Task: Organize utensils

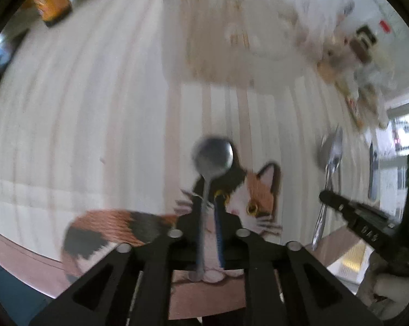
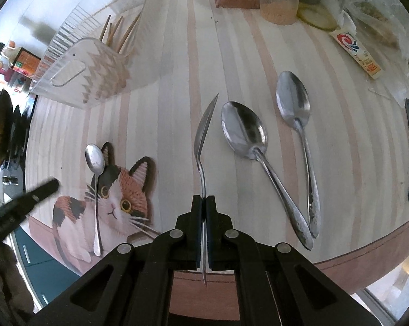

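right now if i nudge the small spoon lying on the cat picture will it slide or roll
The small spoon looks like polished metal, so likely stiff and slick to grip. Its thin handle suggests it is light and skids easily. The rounded bowl may make it pivot rather than roll.

"DAS" embossed on right gripper [image 1: 324,197], upside down

light: bright, soft daylight | left view: heavy motion blur | right view: sharp, glare on spoons [image 2: 244,131] | edges: fisheye bending, black corners
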Demonstrator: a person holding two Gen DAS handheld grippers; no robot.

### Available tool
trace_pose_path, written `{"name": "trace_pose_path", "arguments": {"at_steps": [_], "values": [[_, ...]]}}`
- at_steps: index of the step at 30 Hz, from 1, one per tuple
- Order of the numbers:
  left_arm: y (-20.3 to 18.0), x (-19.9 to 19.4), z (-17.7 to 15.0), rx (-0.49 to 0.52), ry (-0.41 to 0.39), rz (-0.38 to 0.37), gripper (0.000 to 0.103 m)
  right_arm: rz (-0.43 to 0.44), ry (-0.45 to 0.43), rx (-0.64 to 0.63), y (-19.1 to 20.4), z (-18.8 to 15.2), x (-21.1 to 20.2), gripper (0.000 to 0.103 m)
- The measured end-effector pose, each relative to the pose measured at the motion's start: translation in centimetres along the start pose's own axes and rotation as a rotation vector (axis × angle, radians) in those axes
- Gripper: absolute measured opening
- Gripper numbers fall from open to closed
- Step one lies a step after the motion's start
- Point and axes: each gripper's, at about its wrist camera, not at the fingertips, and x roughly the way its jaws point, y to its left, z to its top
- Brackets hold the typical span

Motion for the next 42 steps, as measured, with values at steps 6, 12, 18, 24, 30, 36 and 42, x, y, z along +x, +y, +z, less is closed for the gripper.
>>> {"name": "trace_pose_path", "arguments": {"at_steps": [6, 12, 18, 24, 30, 36, 42], "values": [[-1.5, 2.8, -1.6, 0.065, 0.031, 0.079, 0.019, -0.016, 0.009, -0.001, 0.3, -0.8, 0.7, 0.003], [-1.9, 2.3, -1.7, 0.073, -0.003, 0.125, 0.0, -0.026, 0.017, 0.009, 0.0, -1.2, 1.2, 0.003], [-0.8, -0.8, -1.3, 0.001, -0.038, 0.087, 0.0, -0.011, -0.001, 0.019, 0.1, -1.1, 0.9, 0.003], [-0.6, 1.4, 0.5, -0.05, -0.01, 0.175, 0.026, -0.007, 0.001, 0.029, -0.9, -0.8, 0.8, 0.003], [-3.7, 3.9, 1.0, 0.069, -0.038, 0.282, 0.06, -0.026, 0.006, 0.038, -1.7, -0.8, 0.8, 0.003], [-5.2, 5.0, 2.4, 0.095, -0.064, 0.378, 0.041, -0.033, 0.002, 0.058, -2.5, -0.8, 0.6, 0.003], [-5.4, 4.7, 3.4, 0.118, -0.057, 0.367, 0.001, -0.029, -0.005, 0.056, -2.4, -0.9, 0.5, 0.003]]}}
